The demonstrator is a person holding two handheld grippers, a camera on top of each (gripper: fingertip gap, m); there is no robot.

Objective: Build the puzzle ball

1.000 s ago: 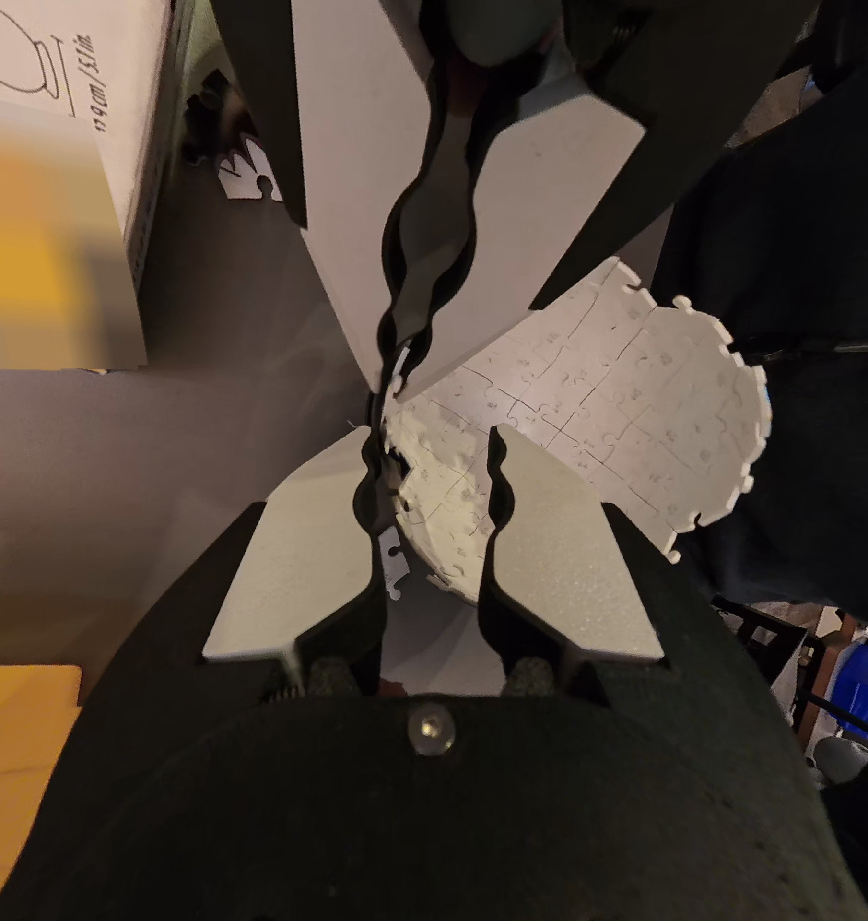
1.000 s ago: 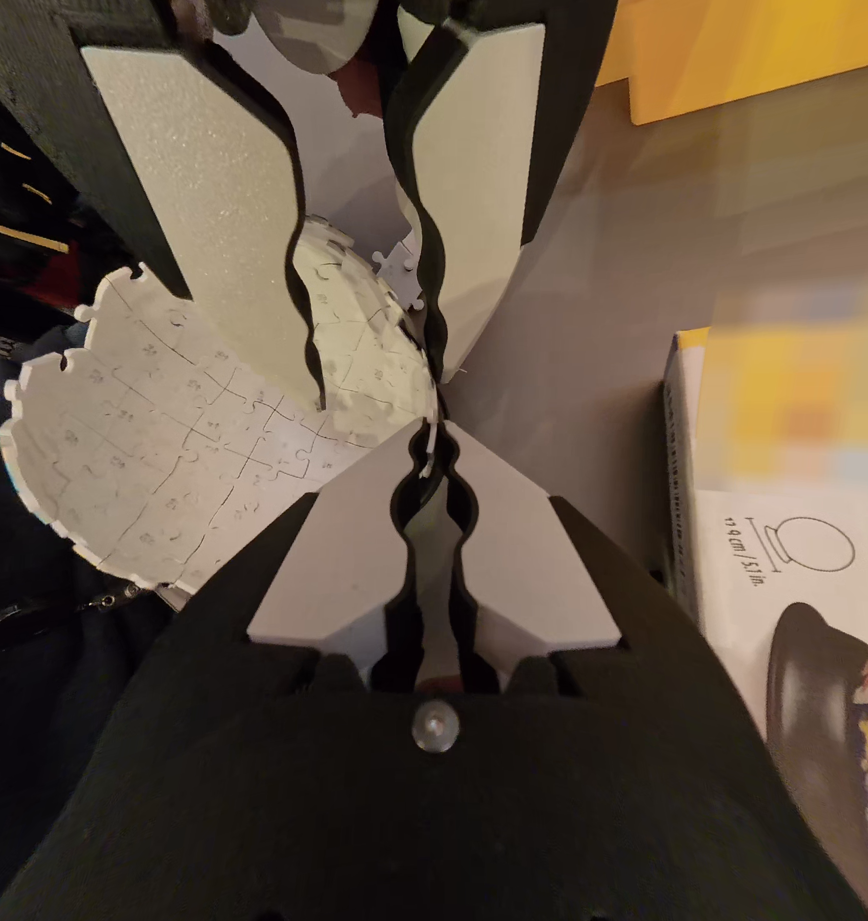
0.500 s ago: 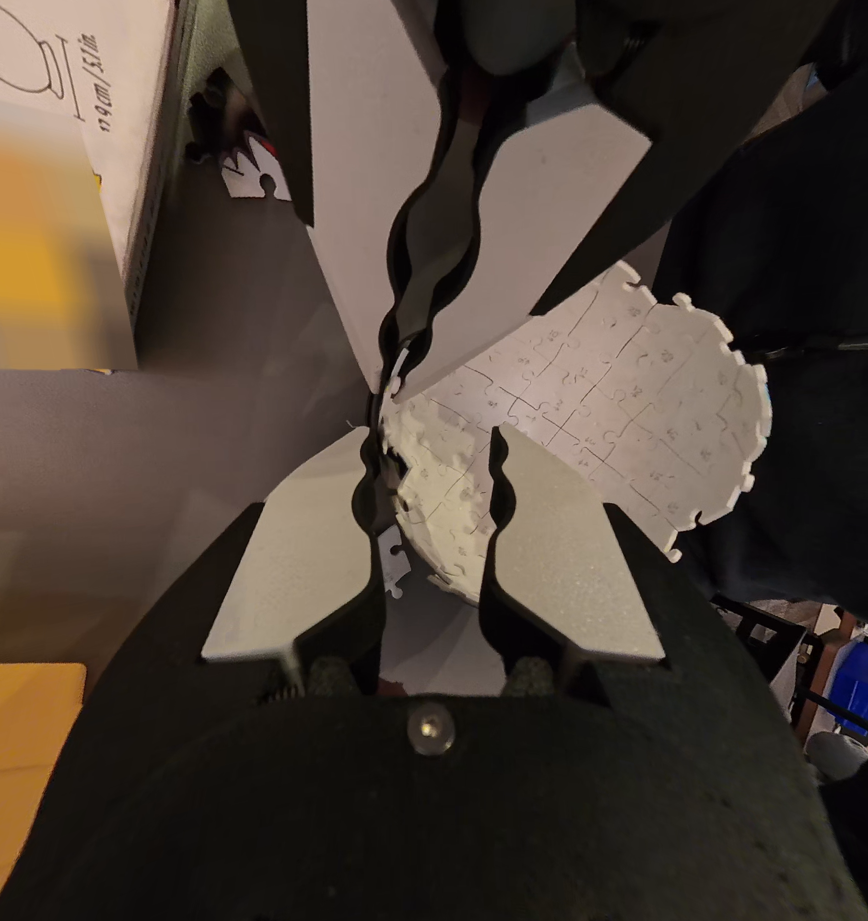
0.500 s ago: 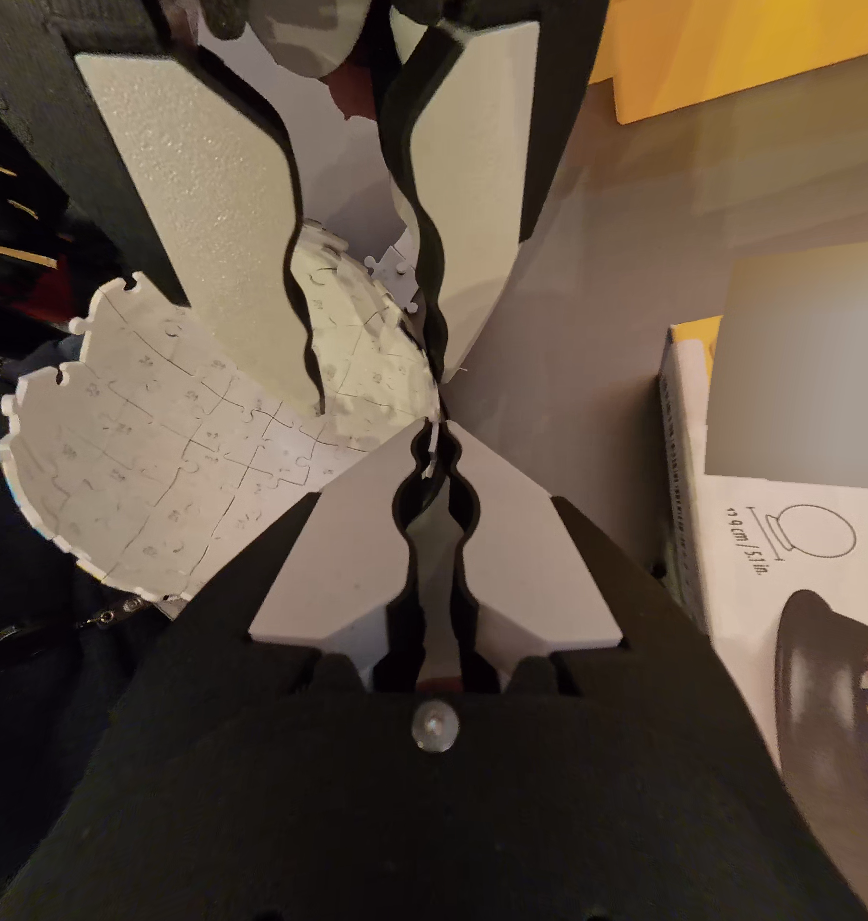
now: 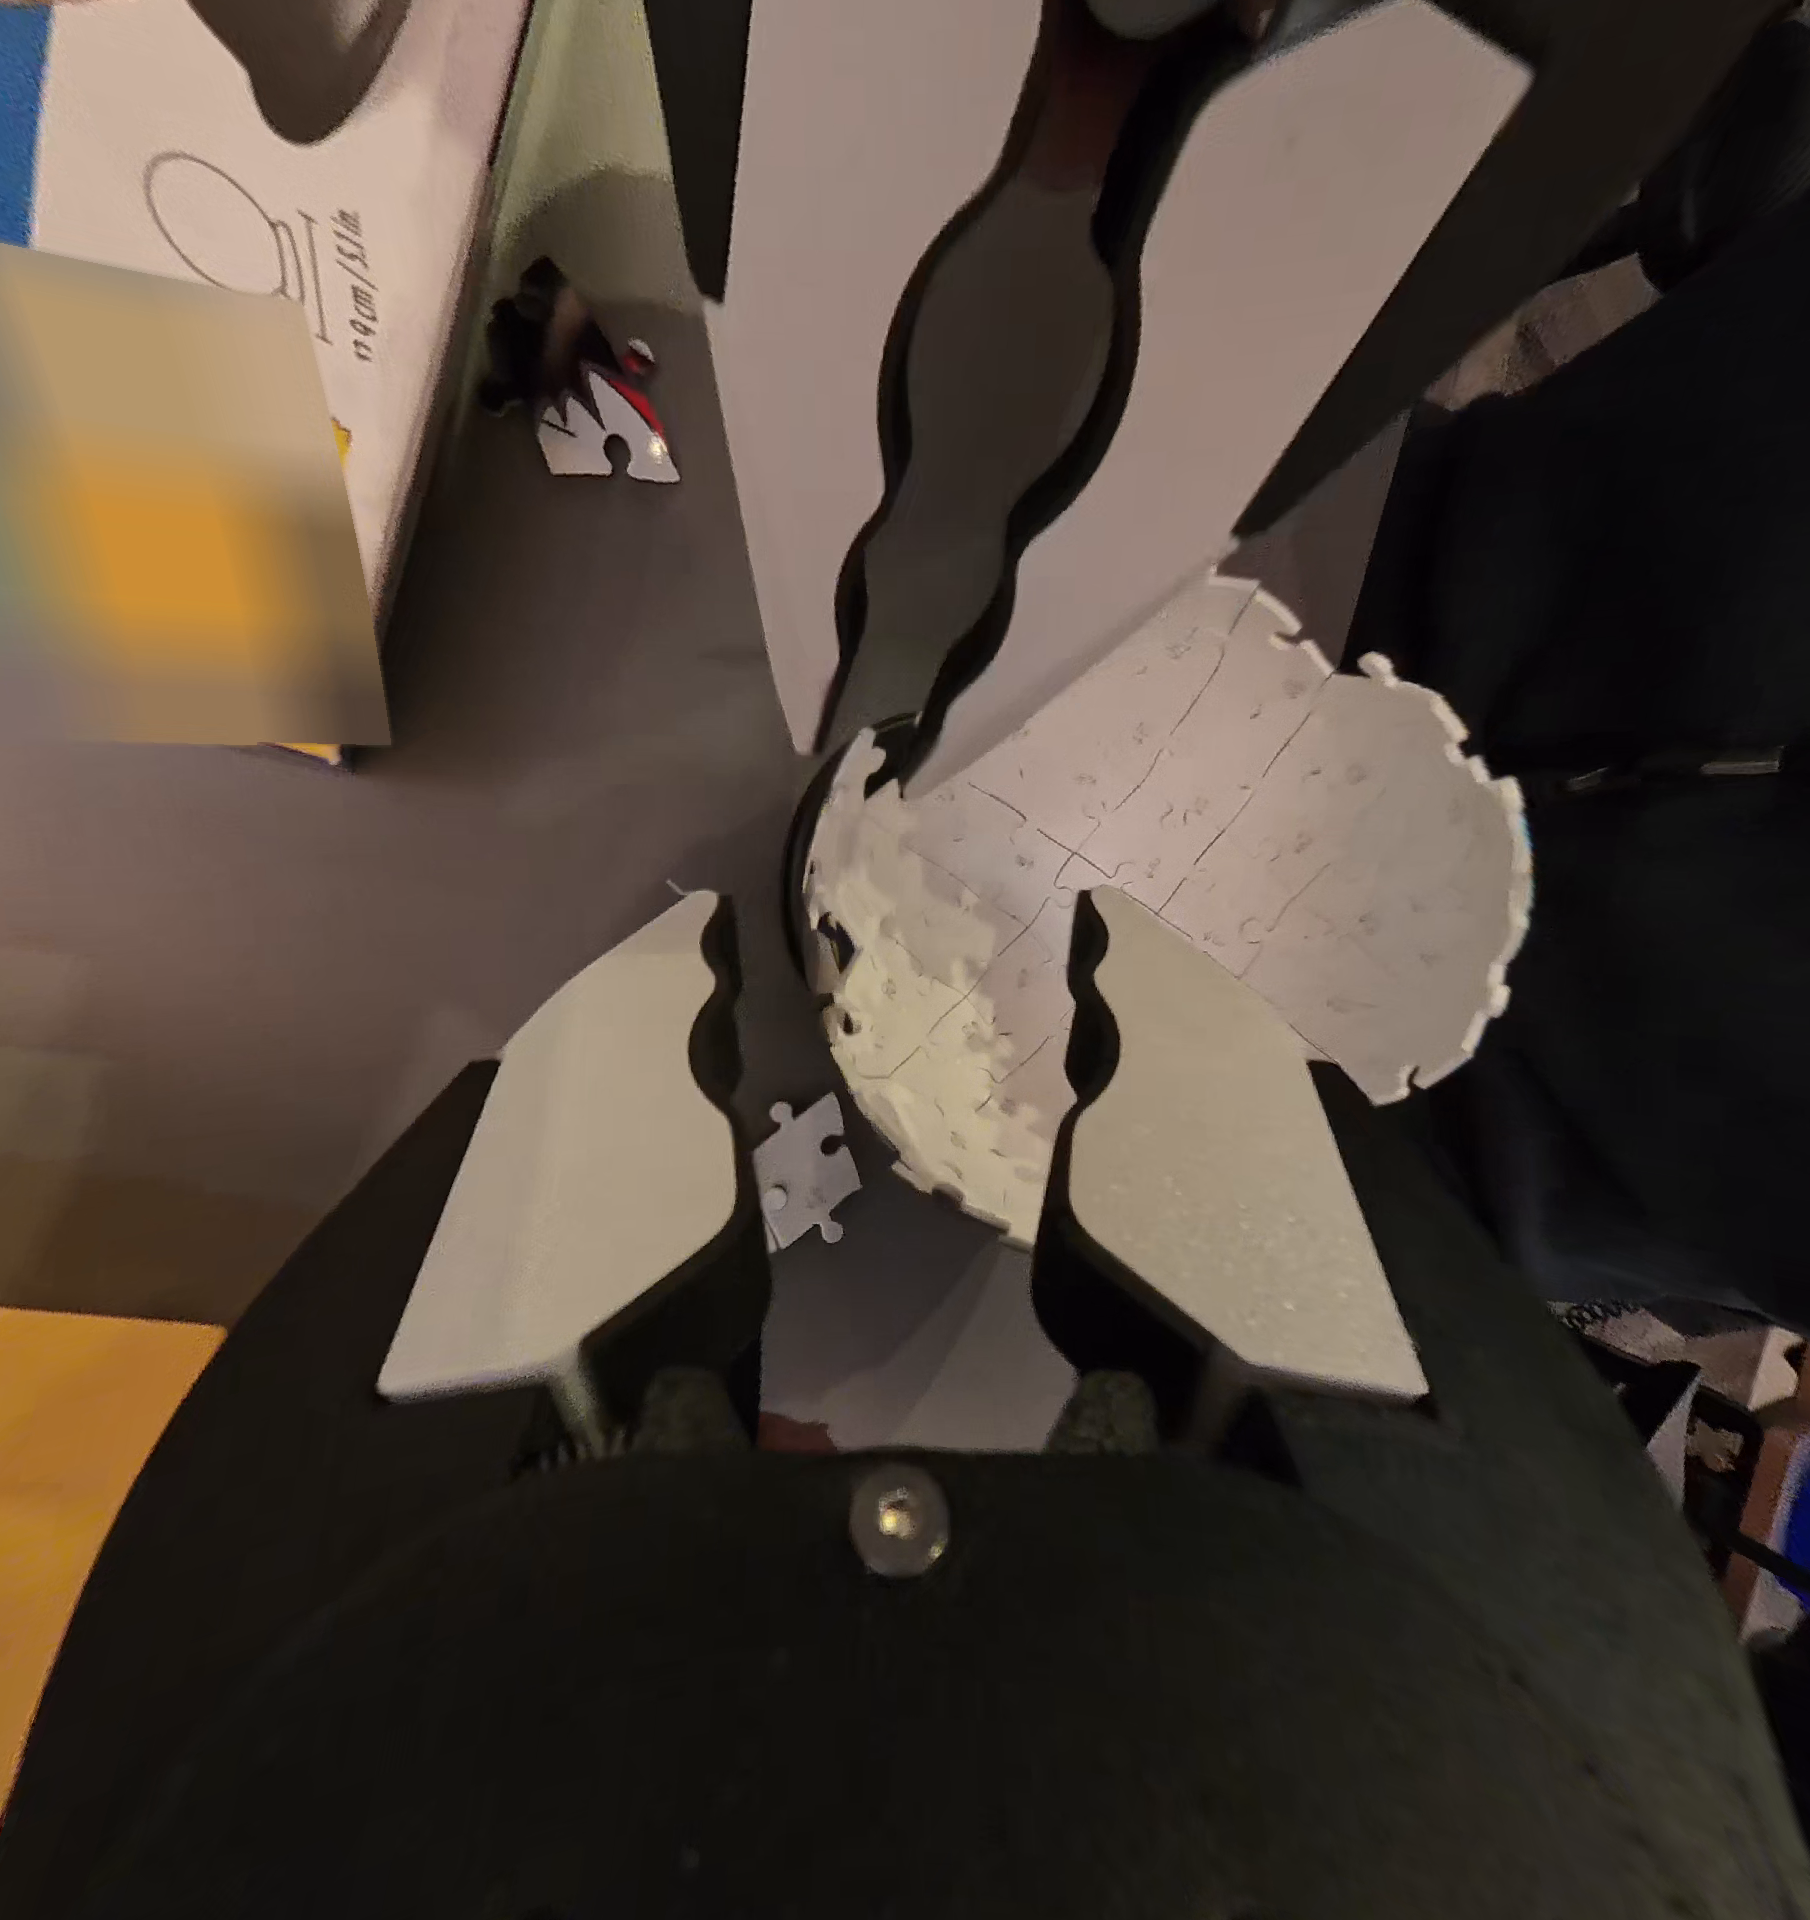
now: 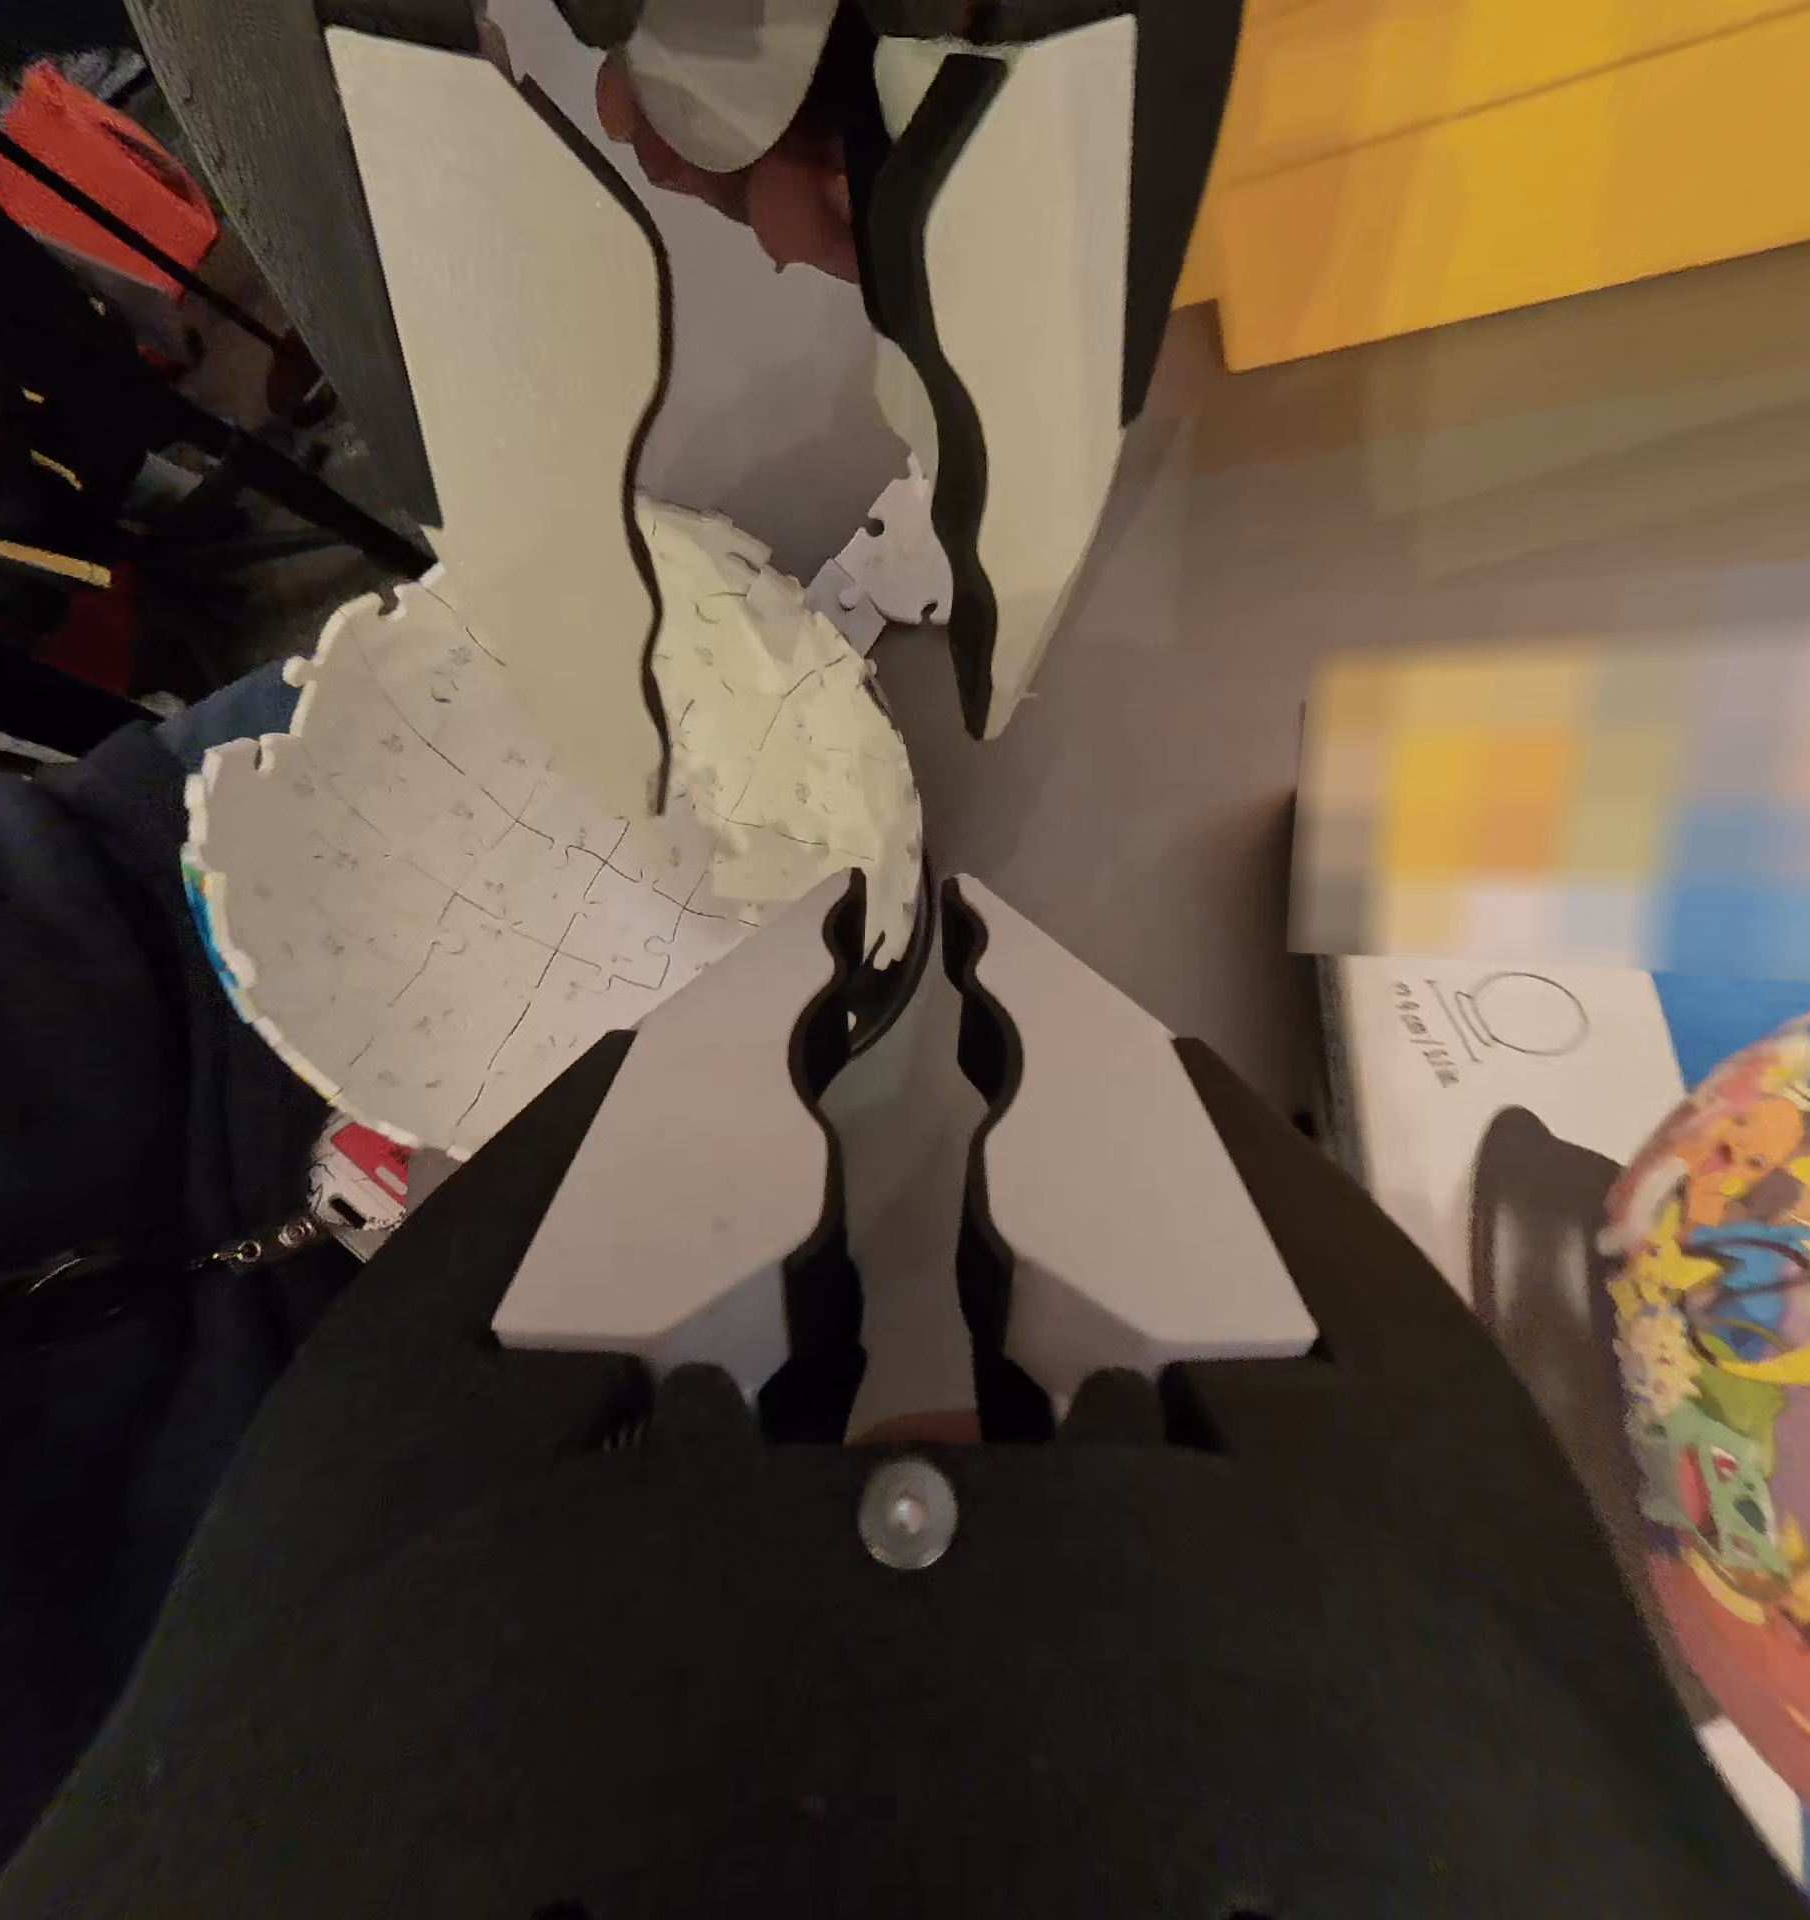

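The puzzle ball is a half-built white shell (image 5: 1244,831), seen from its blank inside, lying at the edge of a grey table (image 5: 257,935). My left gripper (image 5: 901,925) is open and straddles the shell's near rim: one finger outside and clear of it, the other inside the bowl. My right gripper (image 6: 906,883) is narrowly open around the shell (image 6: 413,883) at its rim, opposite the left gripper (image 6: 818,764), with a gap beside the rim. It also shows in the left wrist view (image 5: 870,753). A loose white piece (image 5: 807,1174) lies on the table between my left fingers.
The puzzle's box (image 5: 257,208) stands beyond the shell, also in the right wrist view (image 6: 1503,1091). Coloured loose pieces (image 5: 600,416) lie beside it. A yellow surface (image 6: 1503,156) borders the table. A person's dark clothing (image 5: 1659,831) is close behind the shell. Less than 4 cm separates the two grippers' tips. From the left gripper's tips to the loose white piece (image 5: 807,1174) is close to 9 cm.
Both grippers' jaws have spread wider. The right gripper, earlier pinched on a piece at the shell's rim, has let go of it. The shell has stayed put.
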